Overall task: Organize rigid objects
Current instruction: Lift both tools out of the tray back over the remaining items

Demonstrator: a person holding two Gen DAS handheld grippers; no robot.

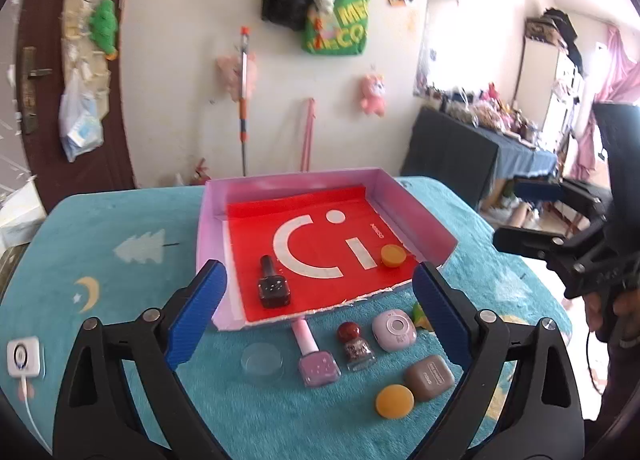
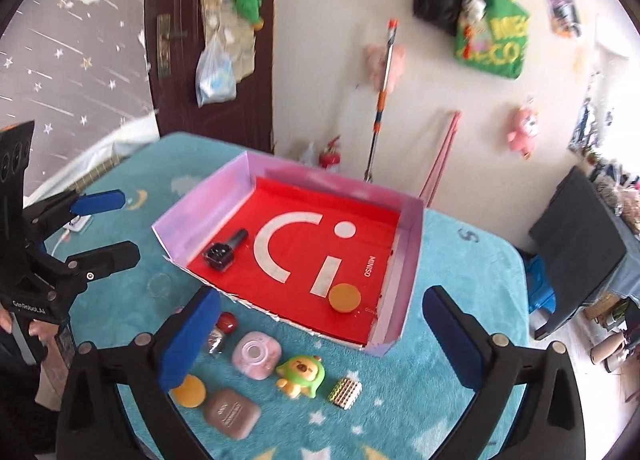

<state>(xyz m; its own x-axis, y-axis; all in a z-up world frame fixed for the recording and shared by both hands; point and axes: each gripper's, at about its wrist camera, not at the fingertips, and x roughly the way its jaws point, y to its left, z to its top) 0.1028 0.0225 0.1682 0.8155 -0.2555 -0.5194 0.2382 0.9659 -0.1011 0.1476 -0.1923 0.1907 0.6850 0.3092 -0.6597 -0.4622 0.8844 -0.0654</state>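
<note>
A pink box [image 1: 416, 211] [image 2: 200, 211] with a red liner stands on the teal cloth. In it lie a black nail polish bottle [image 1: 273, 287] [image 2: 223, 252] and an orange disc [image 1: 393, 256] [image 2: 345, 298]. In front of the box lie a clear lid [image 1: 262, 358], a pink polish bottle [image 1: 314, 356], a red-capped bottle [image 1: 354, 344], a pink round case [image 1: 394, 330] [image 2: 256, 356], a brown case [image 1: 430, 376] [image 2: 231, 412], a second orange disc [image 1: 394, 400] [image 2: 189, 390], a green toy [image 2: 300, 374] and a bead cube [image 2: 346, 392]. My left gripper [image 1: 320, 320] is open above these. My right gripper [image 2: 320, 344] is open and empty.
A white charger with cable [image 1: 23, 356] lies at the cloth's left edge. A dark chair [image 2: 576, 244] stands to the right of the table. The wall behind holds bags and plush toys.
</note>
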